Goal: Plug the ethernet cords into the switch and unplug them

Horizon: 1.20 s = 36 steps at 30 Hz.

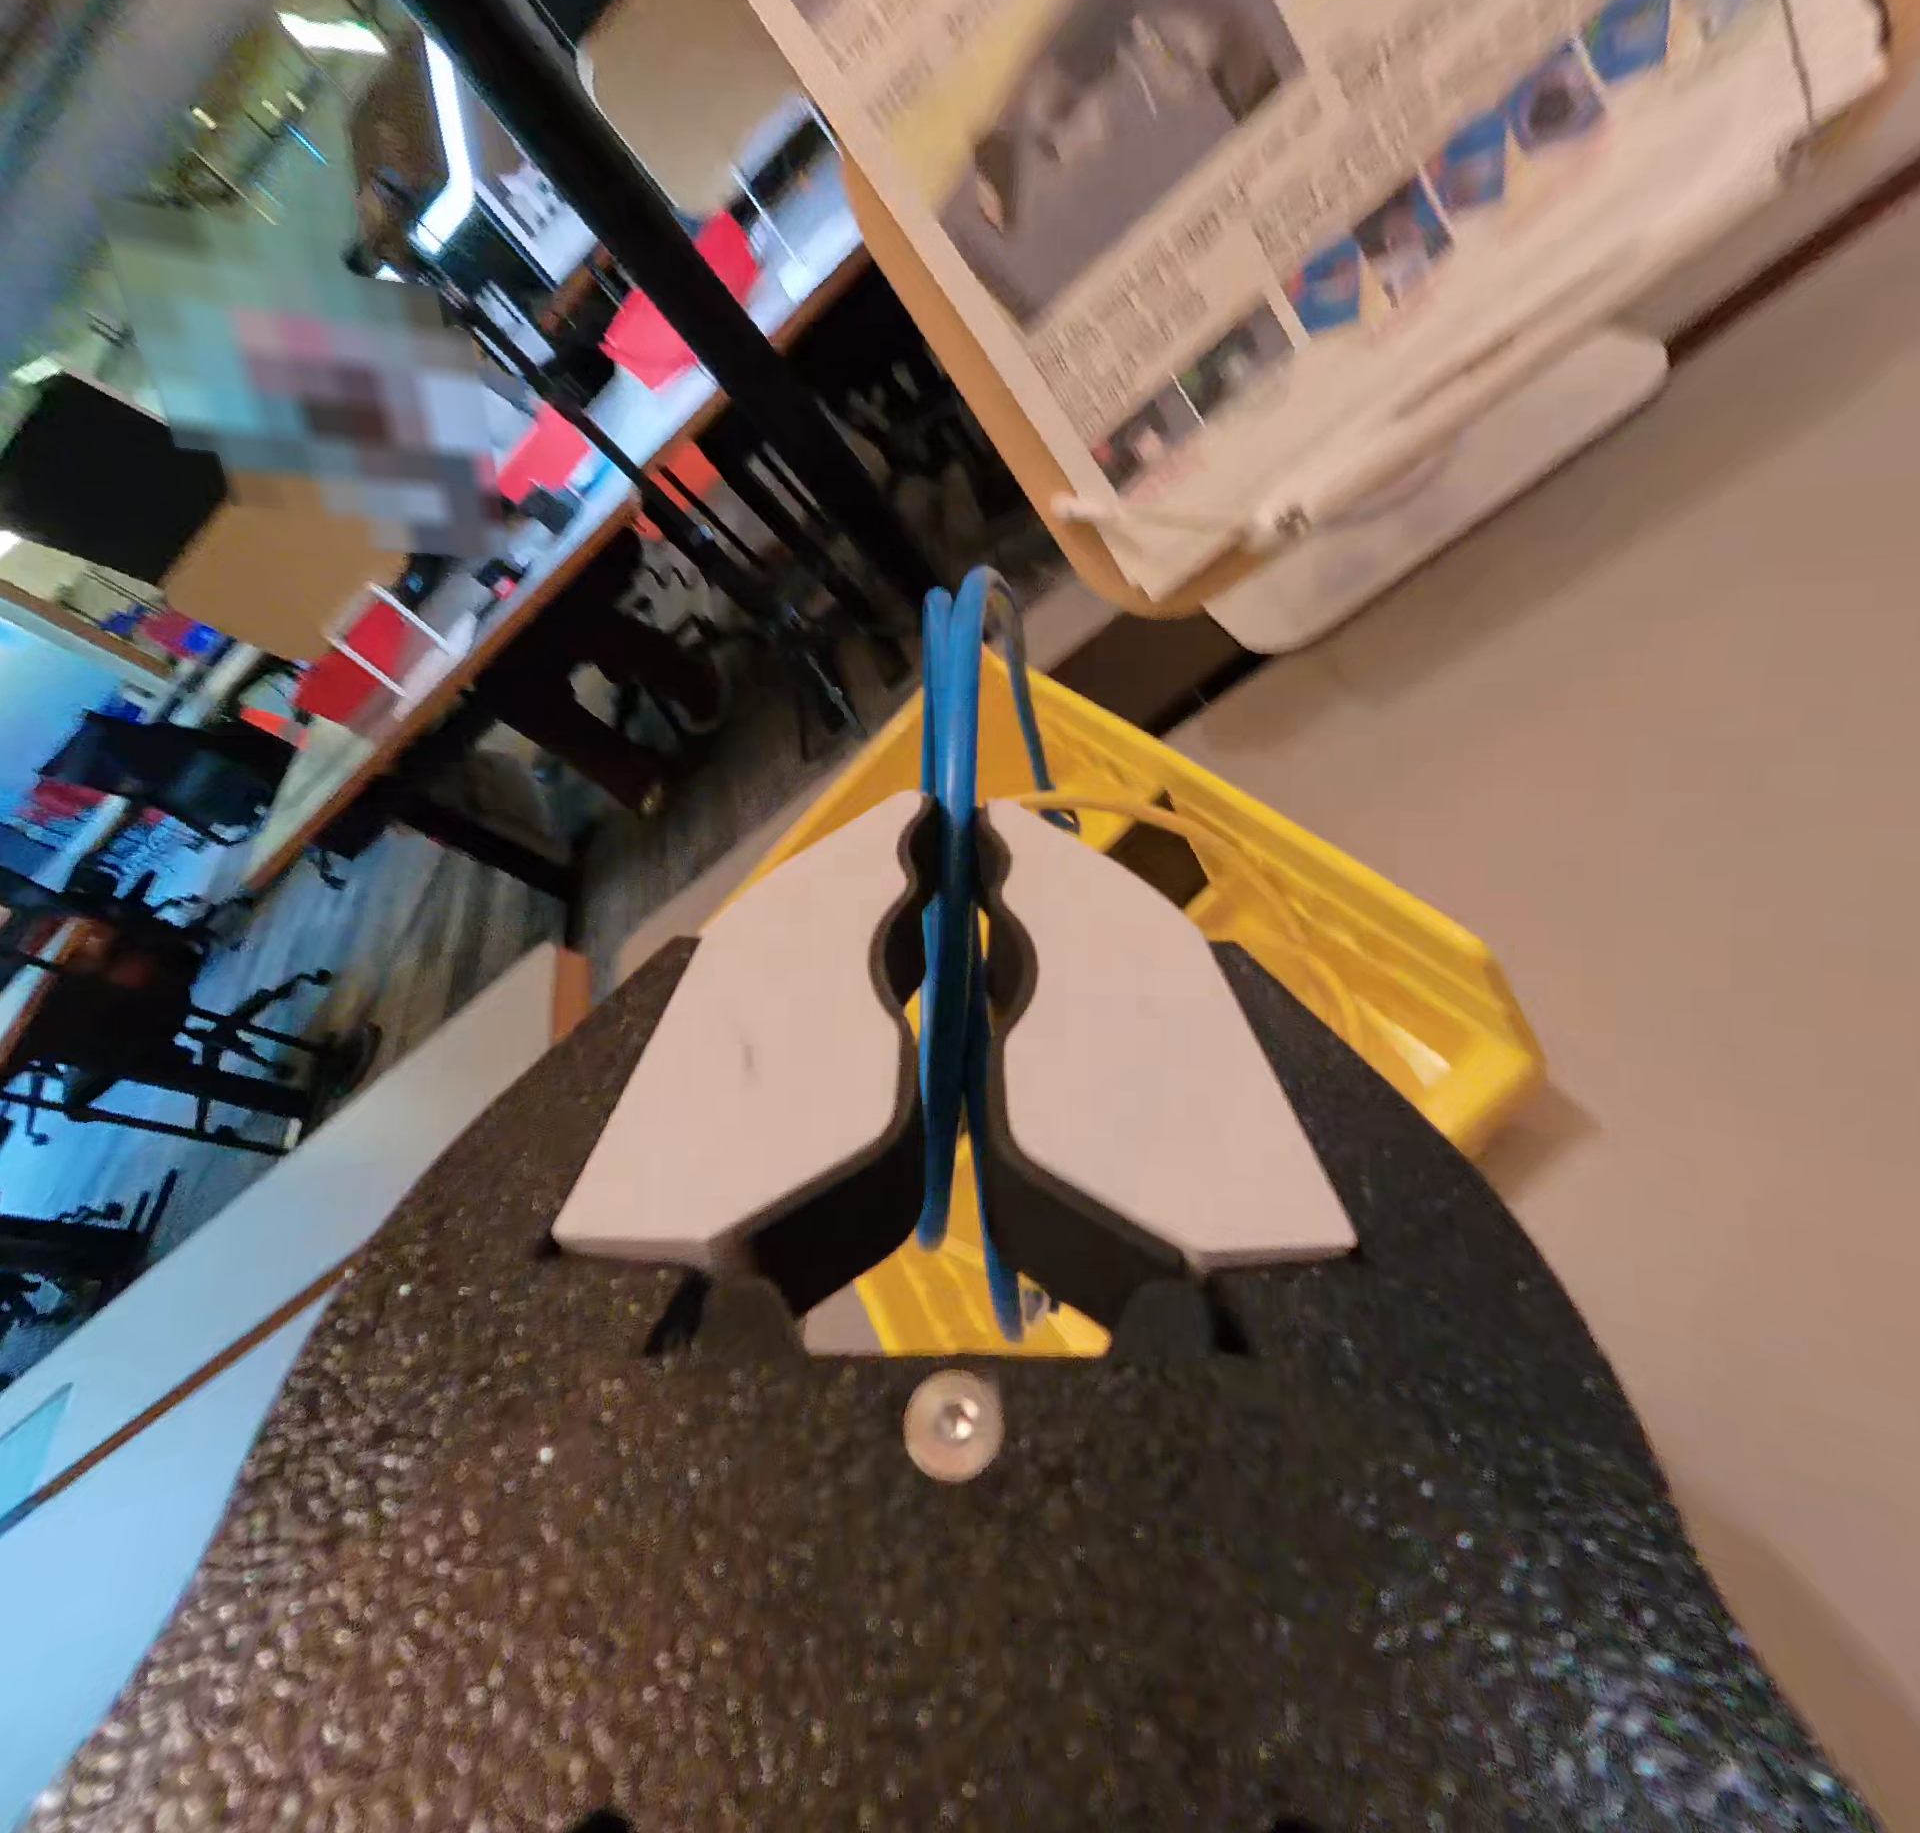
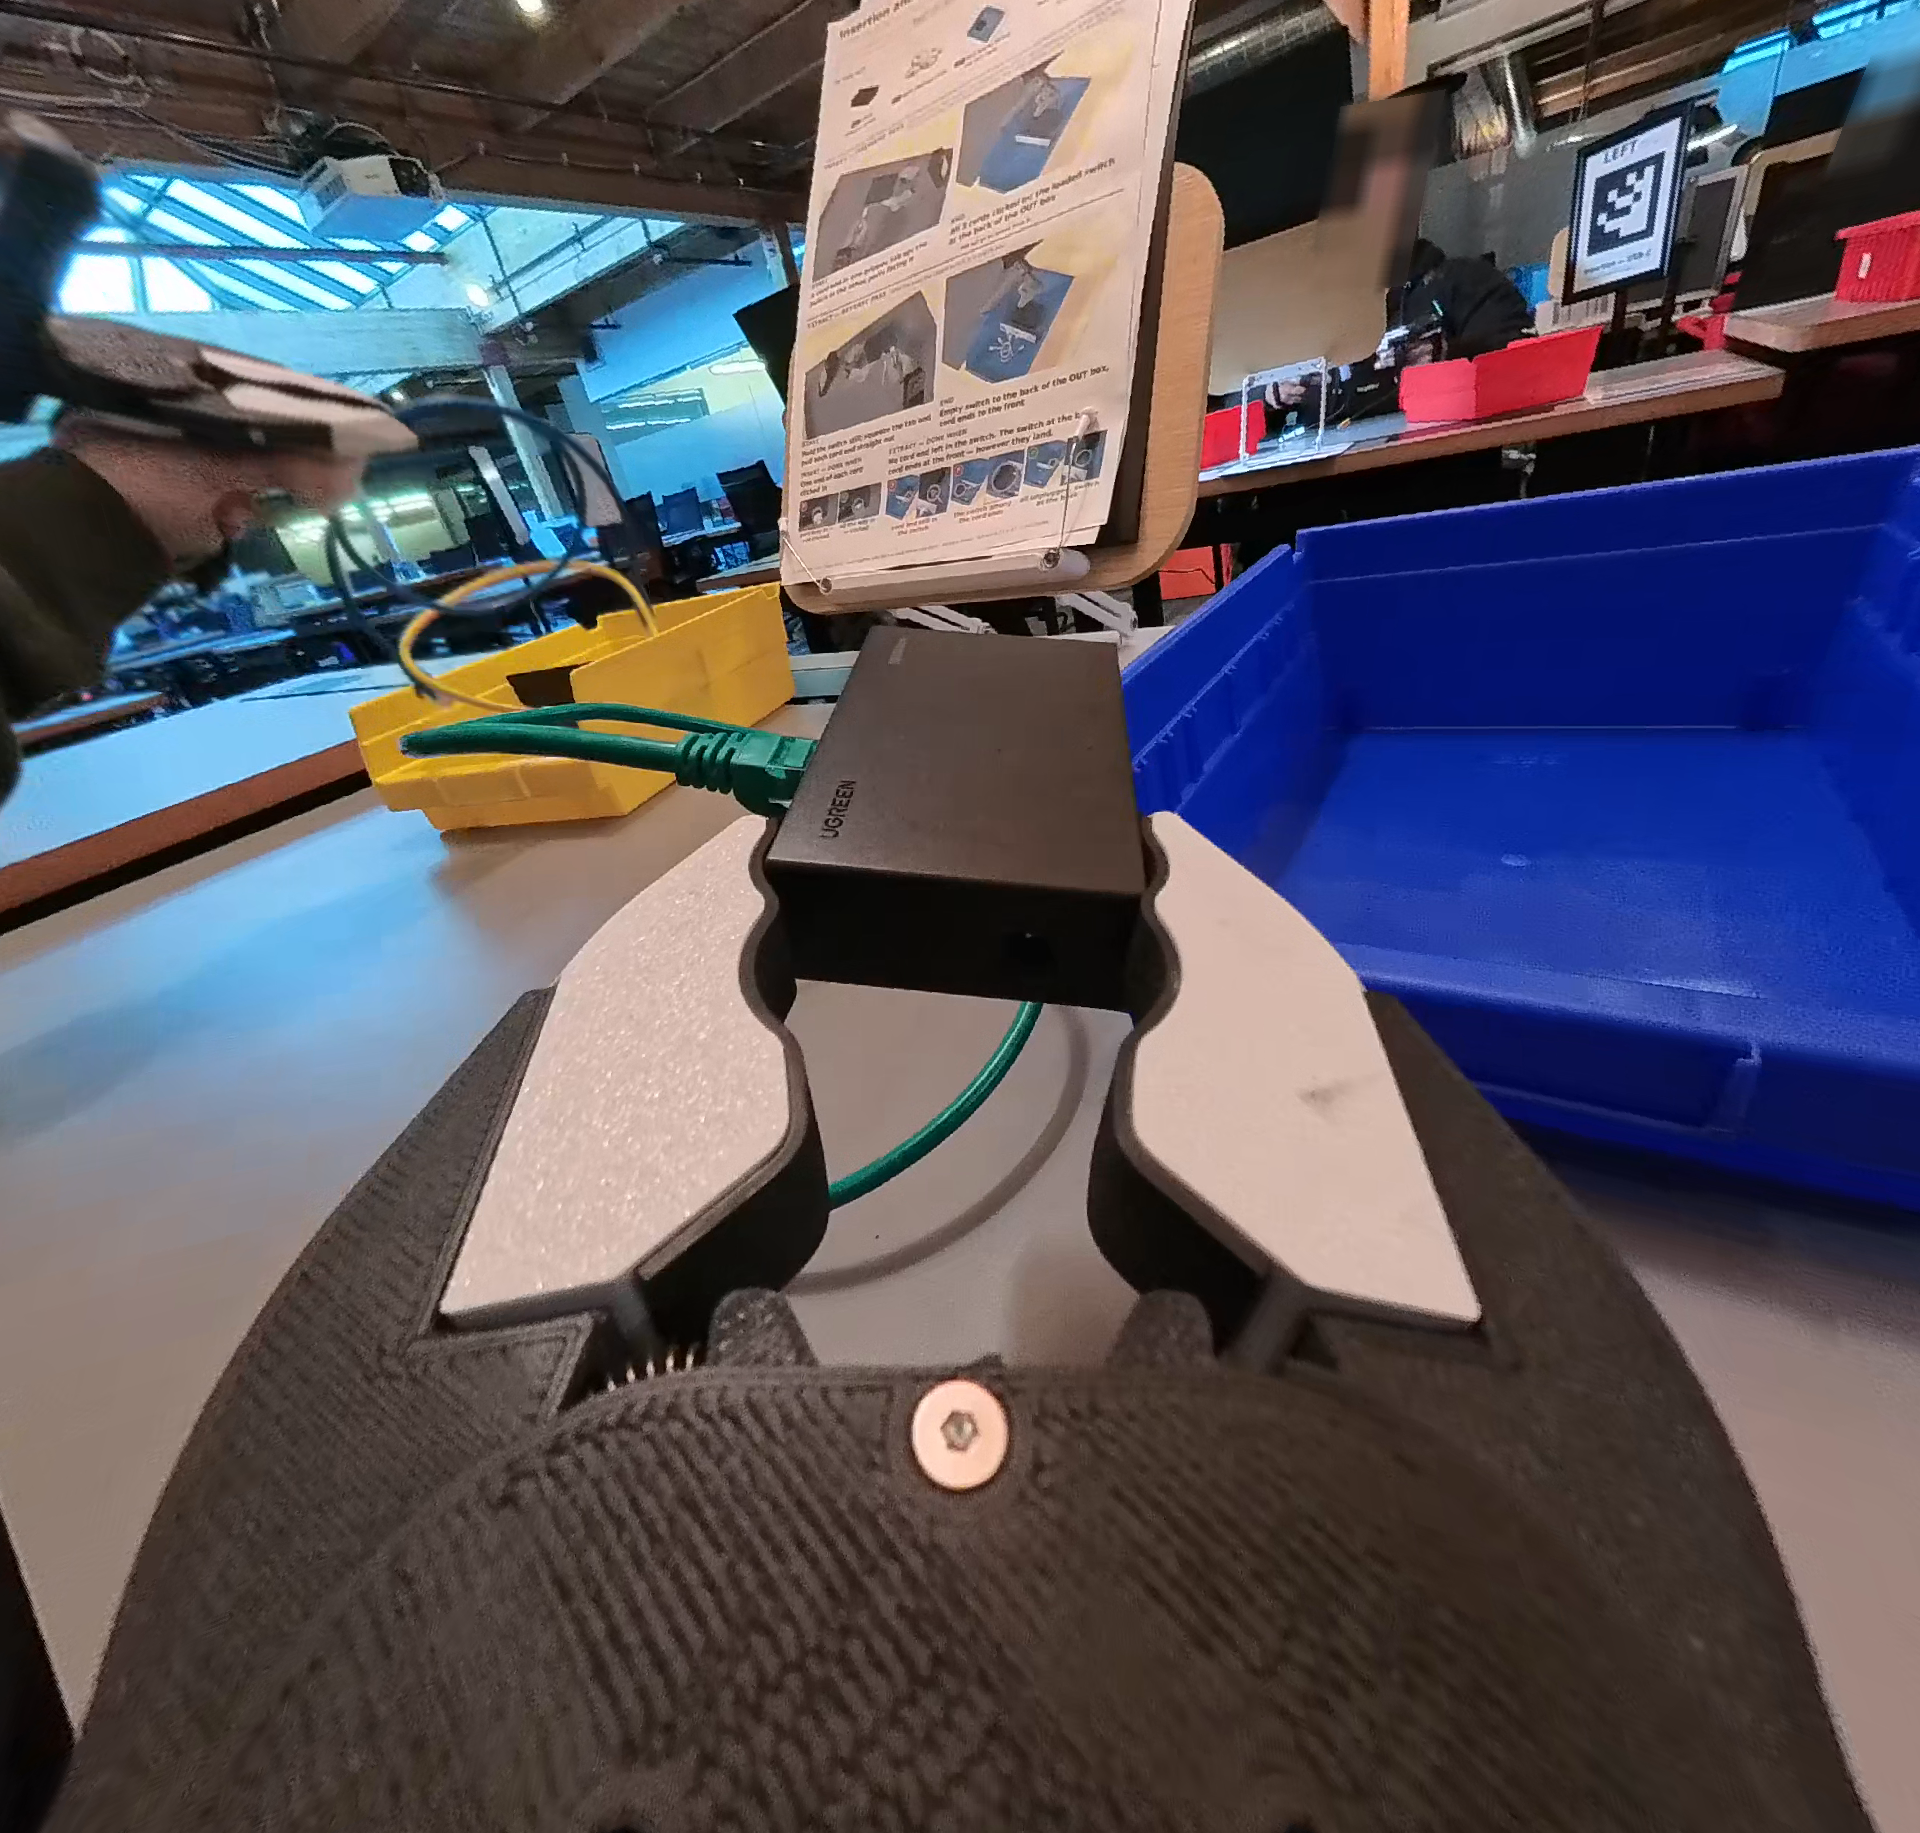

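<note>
My left gripper [image 1: 954, 827] is shut on a blue ethernet cord [image 1: 951, 952] whose loop rises past the fingertips, held above the yellow bin [image 1: 1351, 962]. A yellow cord [image 1: 1101, 804] trails into that bin. My right gripper [image 2: 956, 848] is shut on the black switch [image 2: 966, 796], held just above the table. A green ethernet cord [image 2: 623, 744] is plugged into the switch's left side, and it loops under the switch [image 2: 956, 1108]. The left gripper [image 2: 312, 433] shows far left in the right wrist view, with the dark cord [image 2: 488, 422] and the yellow cord [image 2: 499, 578] hanging over the yellow bin [image 2: 582, 723].
An empty blue bin [image 2: 1558, 796] stands right of the switch. An instruction sheet on a wooden stand [image 2: 987, 277] is behind the switch; it also shows in the left wrist view [image 1: 1247, 173]. The grey table [image 2: 260, 1004] lies around. Benches with red bins [image 2: 1496, 381] and a seated person are beyond.
</note>
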Each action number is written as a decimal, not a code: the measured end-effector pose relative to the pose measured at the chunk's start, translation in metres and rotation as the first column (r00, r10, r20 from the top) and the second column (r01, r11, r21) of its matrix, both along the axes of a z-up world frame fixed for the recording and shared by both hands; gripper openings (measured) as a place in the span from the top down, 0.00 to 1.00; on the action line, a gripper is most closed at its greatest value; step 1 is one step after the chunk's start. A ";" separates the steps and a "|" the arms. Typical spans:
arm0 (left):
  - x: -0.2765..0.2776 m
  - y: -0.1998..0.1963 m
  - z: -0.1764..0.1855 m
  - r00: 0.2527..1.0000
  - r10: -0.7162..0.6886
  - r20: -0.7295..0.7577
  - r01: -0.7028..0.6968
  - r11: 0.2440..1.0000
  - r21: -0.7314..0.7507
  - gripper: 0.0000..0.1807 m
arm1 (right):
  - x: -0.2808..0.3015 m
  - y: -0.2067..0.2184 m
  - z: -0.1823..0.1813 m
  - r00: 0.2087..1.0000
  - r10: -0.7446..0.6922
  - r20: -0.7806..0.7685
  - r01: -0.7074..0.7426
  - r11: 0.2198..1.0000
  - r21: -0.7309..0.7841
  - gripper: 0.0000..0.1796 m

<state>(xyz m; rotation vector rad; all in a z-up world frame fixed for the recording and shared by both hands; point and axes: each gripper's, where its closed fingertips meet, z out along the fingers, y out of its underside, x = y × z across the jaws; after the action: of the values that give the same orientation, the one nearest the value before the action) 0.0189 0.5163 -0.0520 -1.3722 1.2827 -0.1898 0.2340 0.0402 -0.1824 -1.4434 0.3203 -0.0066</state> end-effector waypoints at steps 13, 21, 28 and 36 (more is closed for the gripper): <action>-0.033 0.004 0.087 0.856 -0.111 0.504 0.053 0.990 0.128 0.97 | -0.001 -0.001 0.001 1.000 0.009 -0.003 -0.009 1.000 0.006 0.65; -0.012 -0.098 0.076 0.821 -0.439 0.366 0.458 0.888 0.039 0.97 | -0.002 0.000 0.000 1.000 0.009 0.008 -0.009 1.000 -0.003 0.65; 0.000 -0.258 -0.051 0.650 -0.753 -0.105 0.760 0.644 0.086 0.97 | 0.009 -0.011 0.005 0.999 -0.037 -0.021 0.038 0.998 0.050 0.65; -0.086 -0.295 -0.163 0.445 -0.860 -0.252 0.817 0.504 -0.279 0.97 | 0.011 -0.015 0.004 0.999 -0.029 -0.018 0.029 0.998 0.047 0.65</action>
<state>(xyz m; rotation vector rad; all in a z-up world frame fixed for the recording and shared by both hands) -0.0667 0.2211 -0.2147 -0.7243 2.2567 -0.7449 0.2453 0.0251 -0.1780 -1.3926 0.3535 -0.0100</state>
